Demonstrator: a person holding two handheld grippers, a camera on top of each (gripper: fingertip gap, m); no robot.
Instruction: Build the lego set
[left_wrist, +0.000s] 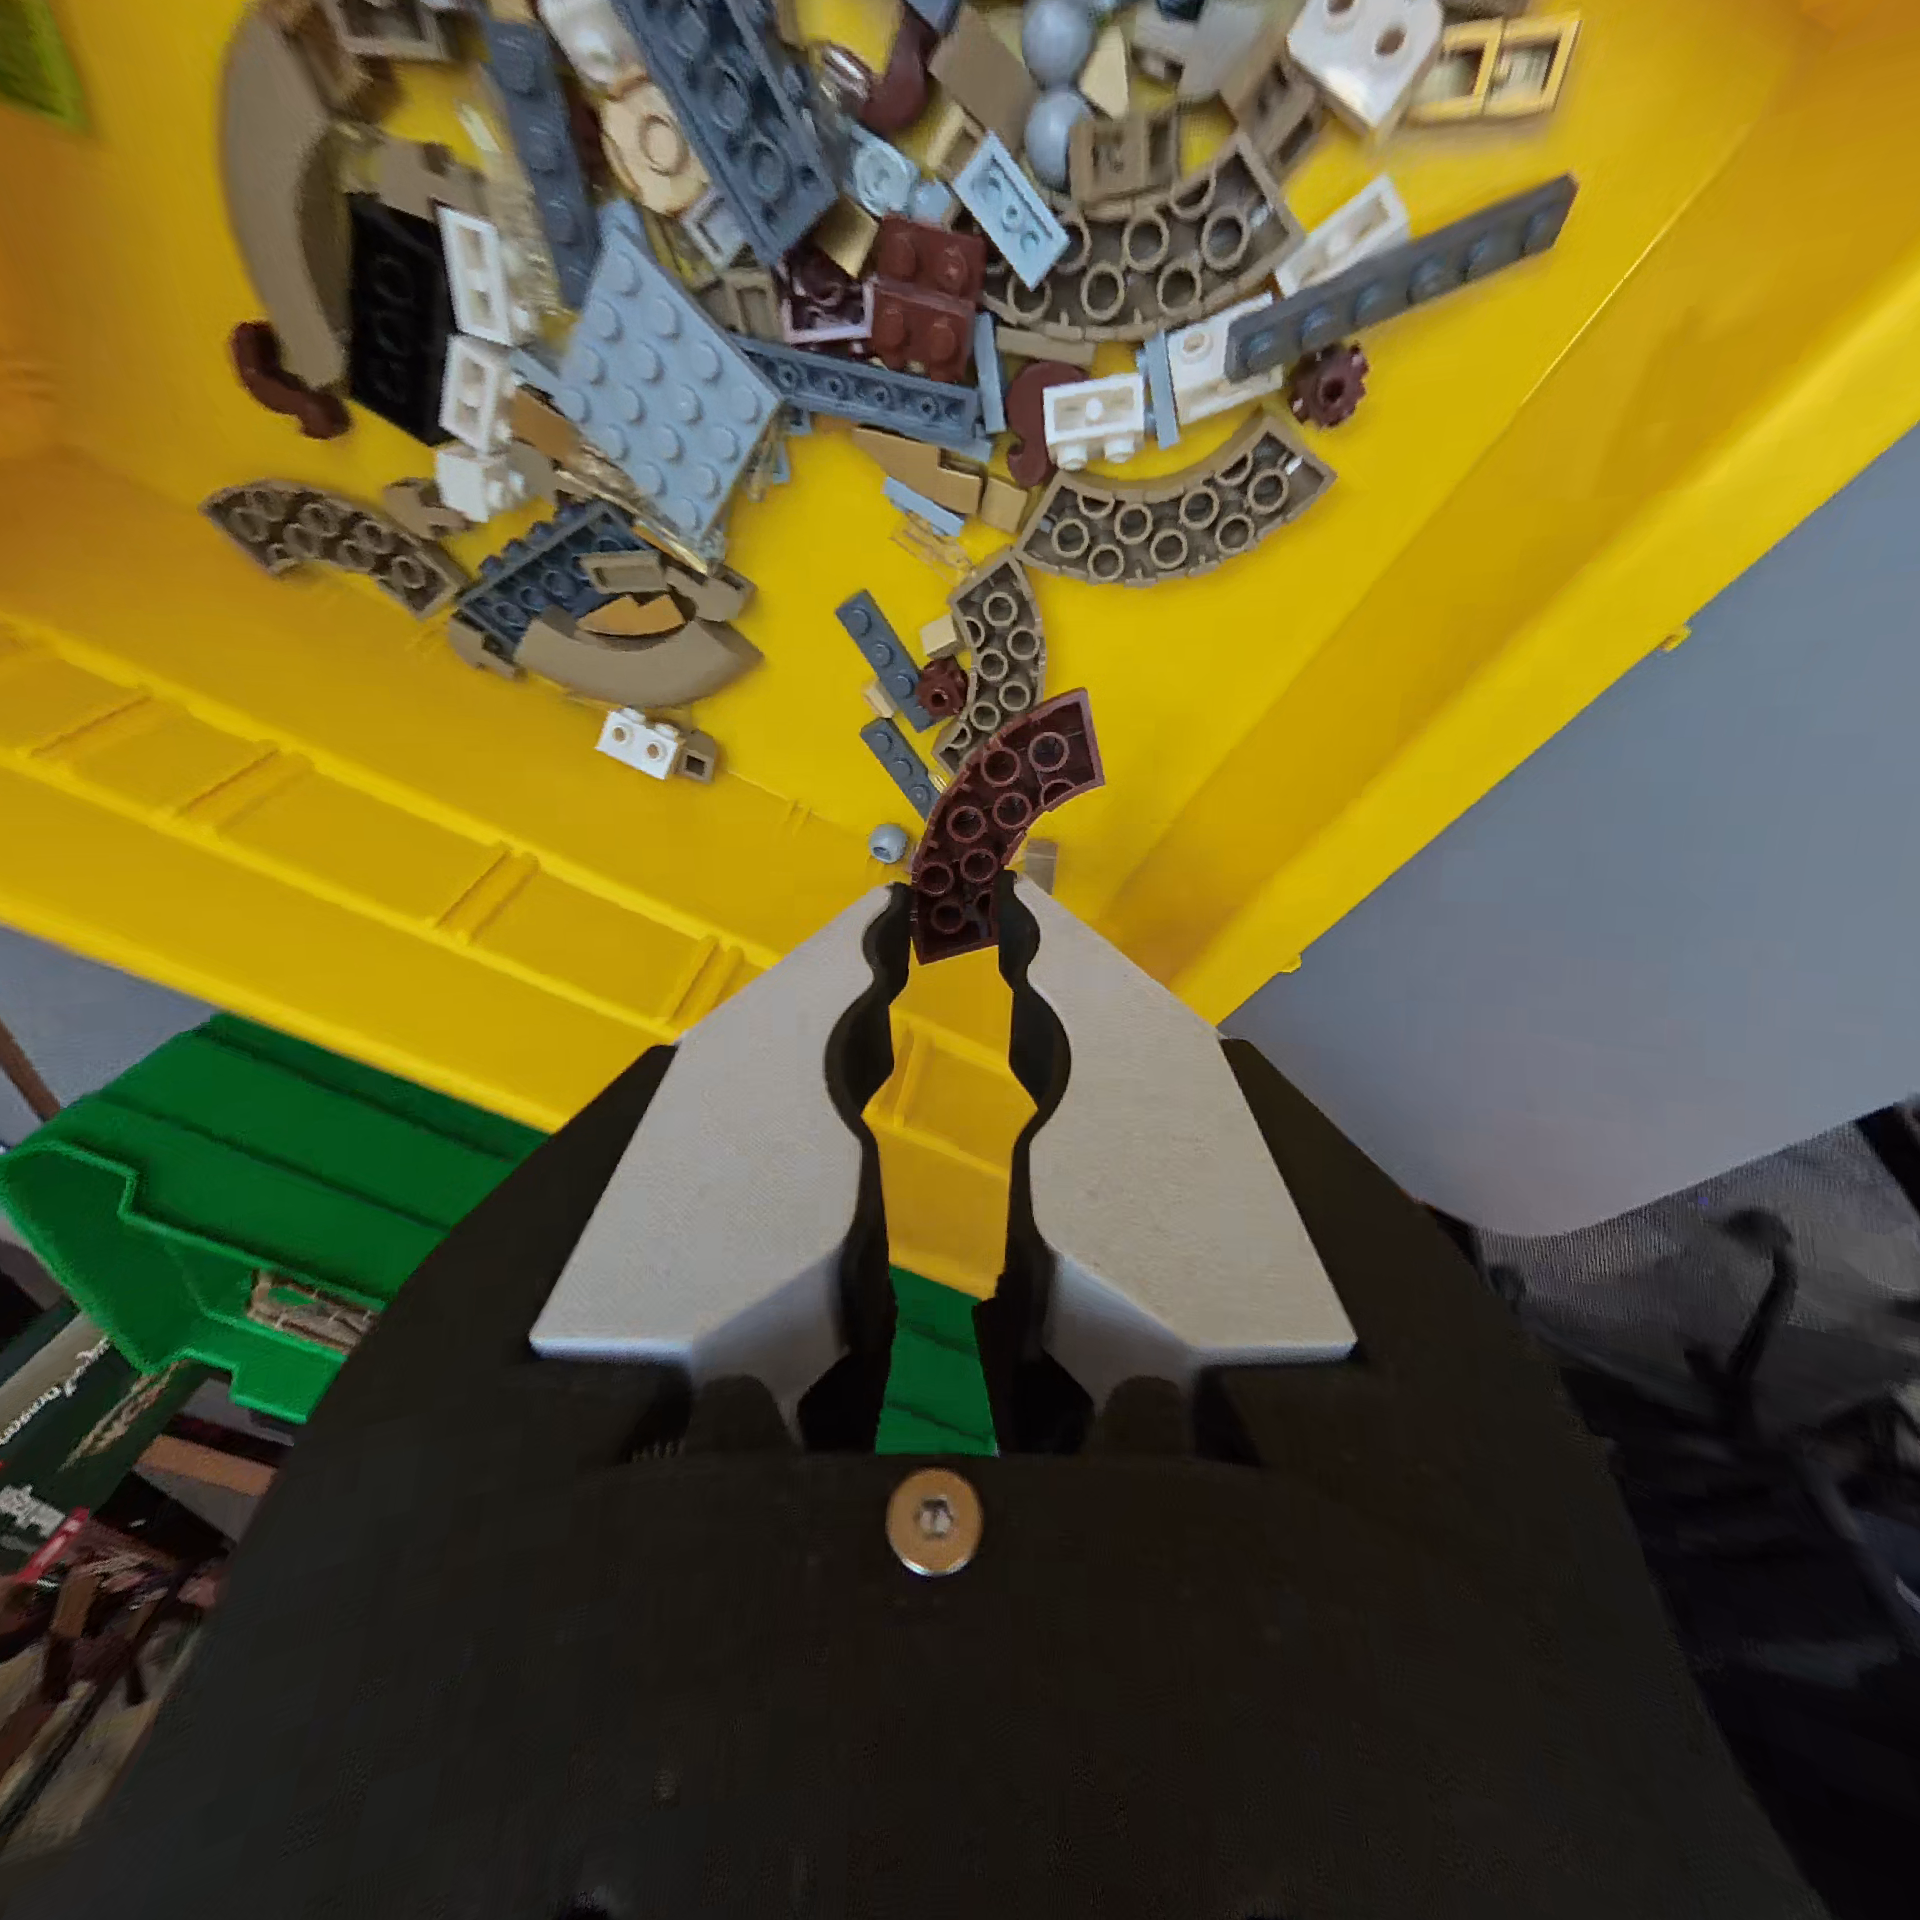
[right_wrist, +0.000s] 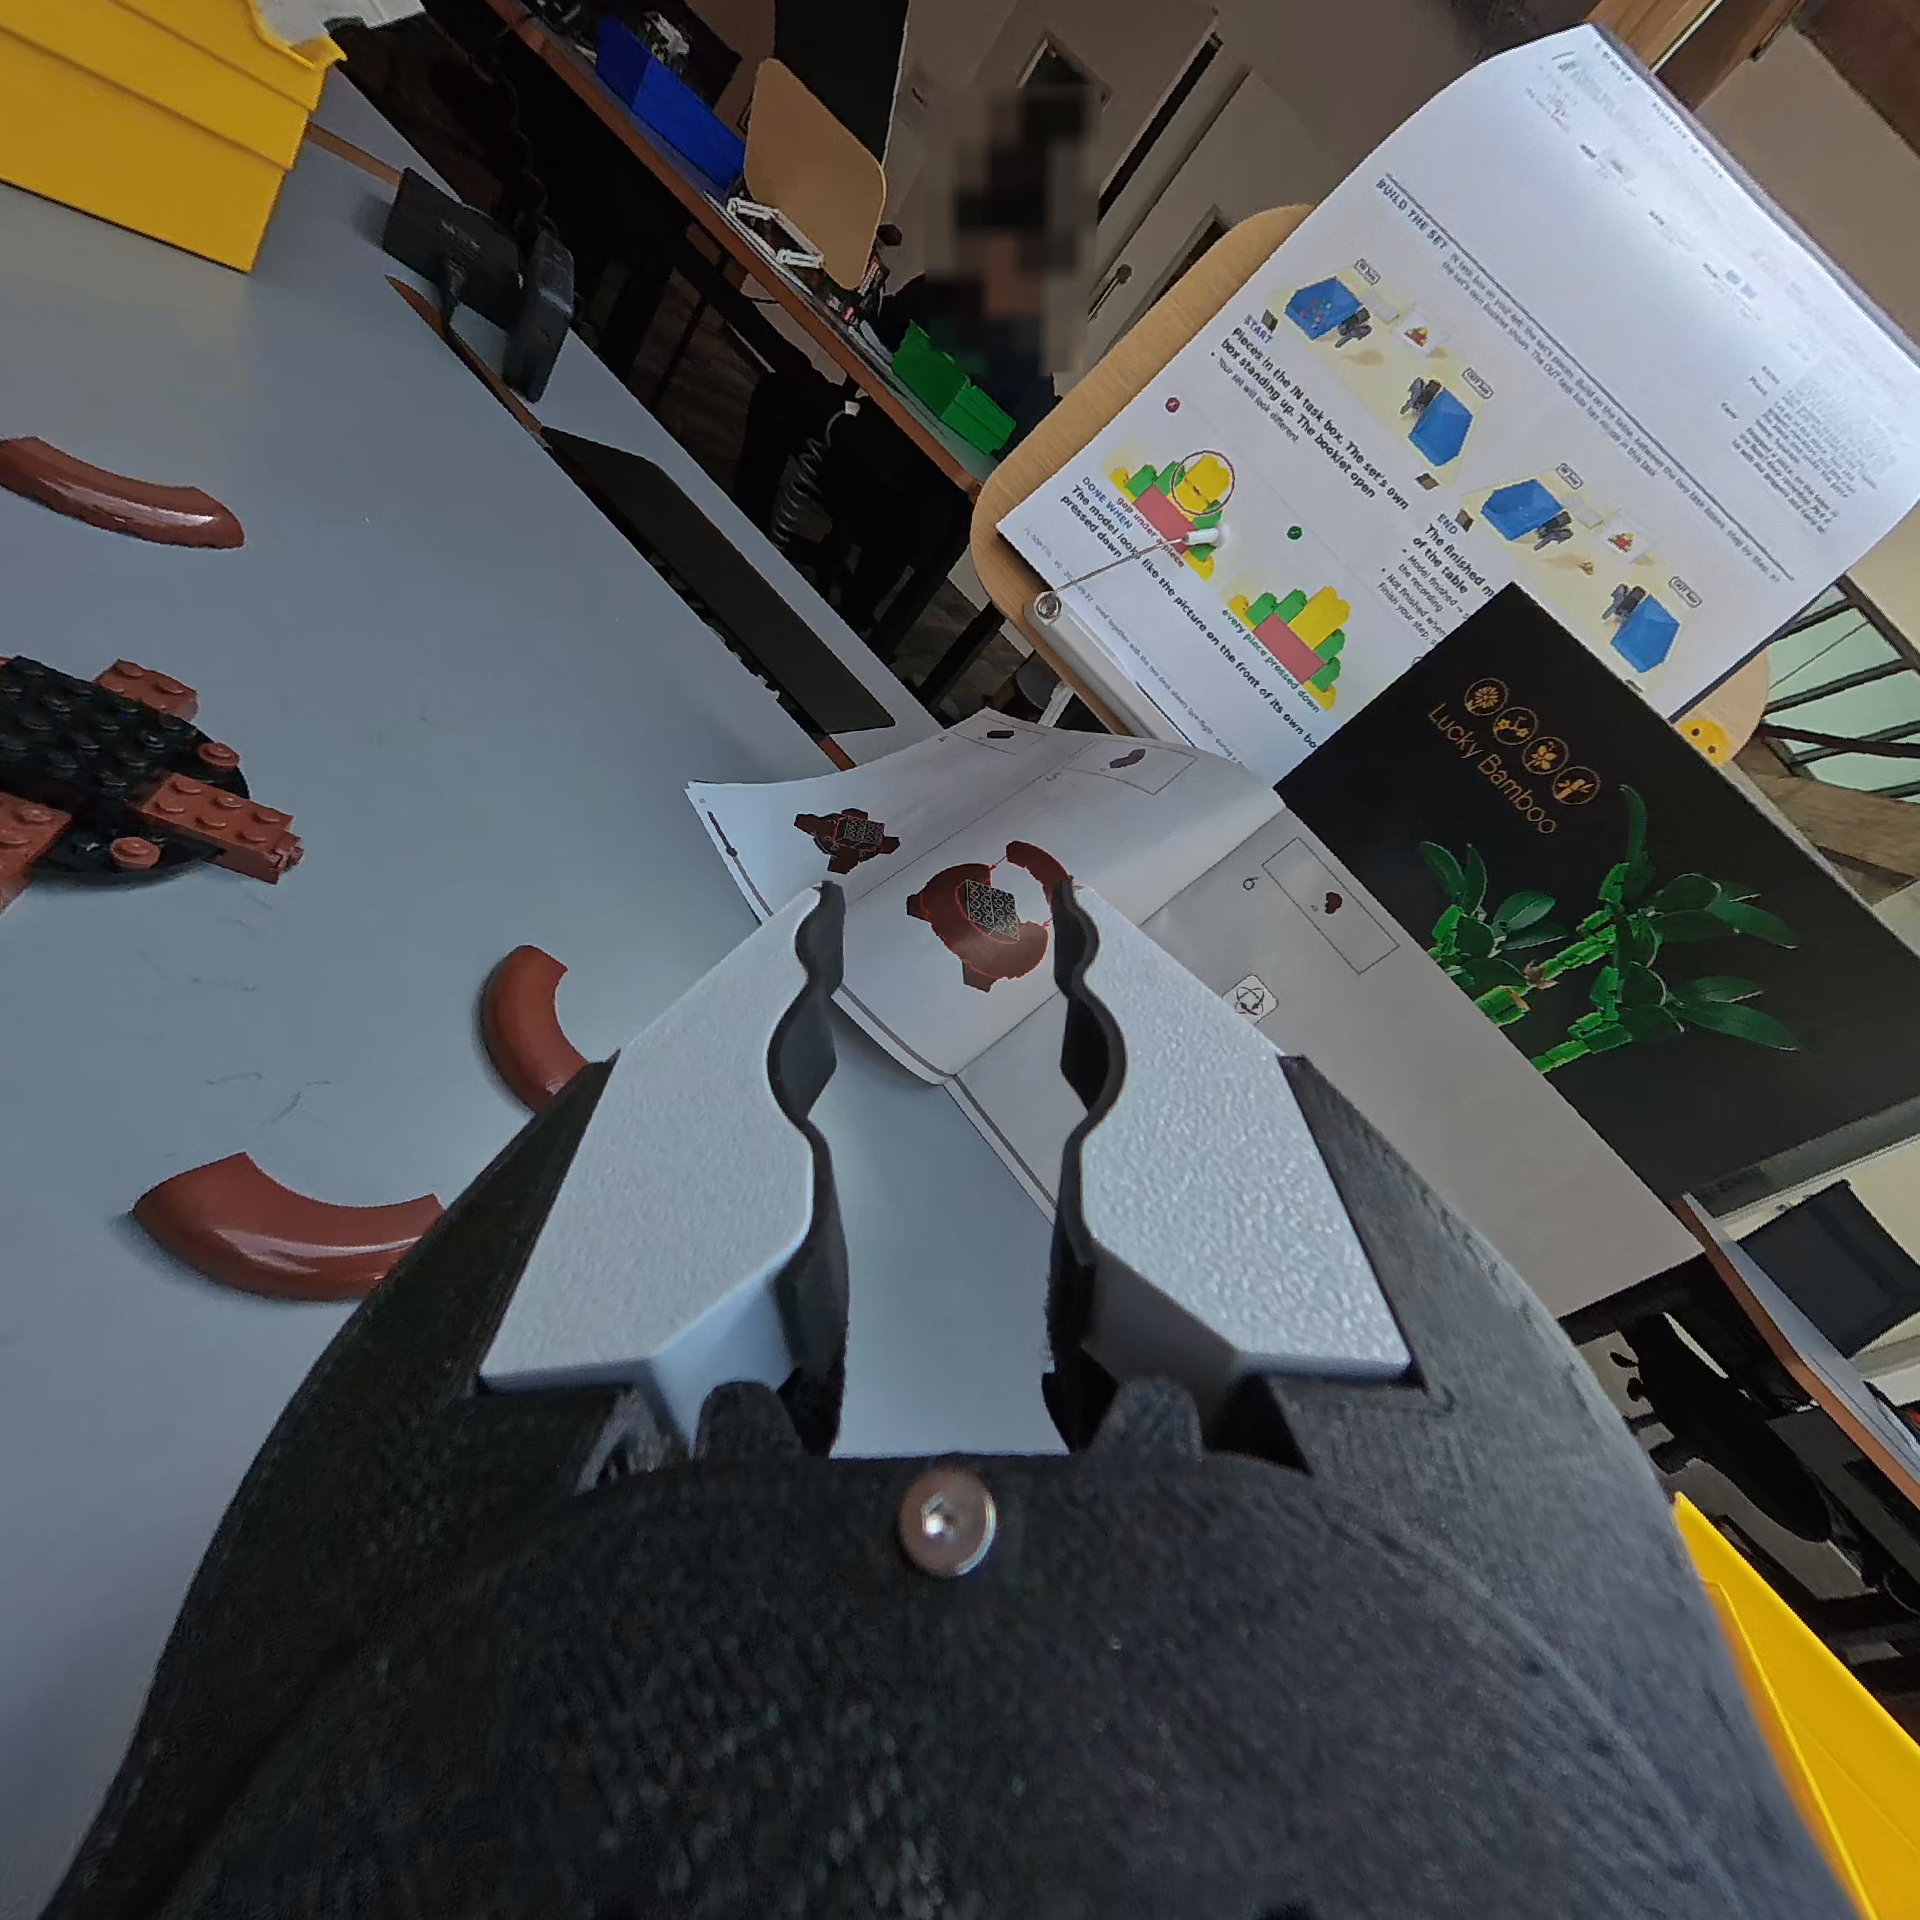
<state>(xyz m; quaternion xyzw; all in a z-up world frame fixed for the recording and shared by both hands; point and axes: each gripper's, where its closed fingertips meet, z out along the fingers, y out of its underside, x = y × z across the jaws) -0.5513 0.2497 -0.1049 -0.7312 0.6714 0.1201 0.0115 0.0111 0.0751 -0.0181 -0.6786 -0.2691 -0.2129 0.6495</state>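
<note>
The left gripper (left_wrist: 954, 902) pinches only one end of the brown arc (left_wrist: 997, 821) above the bin (left_wrist: 312, 831); it may twist out. The right gripper (right_wrist: 940, 902) is open, empty.

**Left gripper lifts a curved brown piece over the yellow bin**

The left gripper (left_wrist: 954, 914) pinches the lower end of a dark reddish-brown curved plastic brick (left_wrist: 997, 821), its hollow tubed underside facing the camera. Beyond it lies the yellow plastic bin (left_wrist: 312, 790), holding a loose heap of tan, grey, white and brown pieces (left_wrist: 831, 312). A green plastic bin (left_wrist: 249, 1174) sits lower left, its contents seemingly paper, though blurred.
</note>
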